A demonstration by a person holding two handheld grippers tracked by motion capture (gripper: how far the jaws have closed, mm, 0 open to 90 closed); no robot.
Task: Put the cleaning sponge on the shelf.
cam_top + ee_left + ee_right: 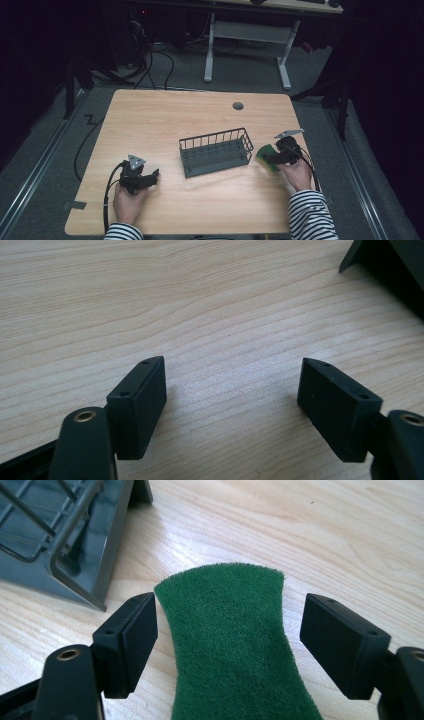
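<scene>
Two risks stand out, both around the green scouring pad lying flat on the wooden table just right of the grey wire basket. The right gripper has its jaws spread wide on either side of the pad, with clear gaps to both edges, so nothing is gripped. The pad looks thin and soft; if the jaws close while riding above it, they would likely meet over its top or only buckle it. If they close off-centre, one jaw may push the pad sideways toward the basket's corner, which sits close on that side. Whether the jaw tips actually touch the table is hard to judge from the right gripper view.

The right hand reaches forward, its gripper pointing left toward the basket. The left gripper is also spread open with bare wood between its jaws, held low by the left hand, well apart from the pad.
</scene>
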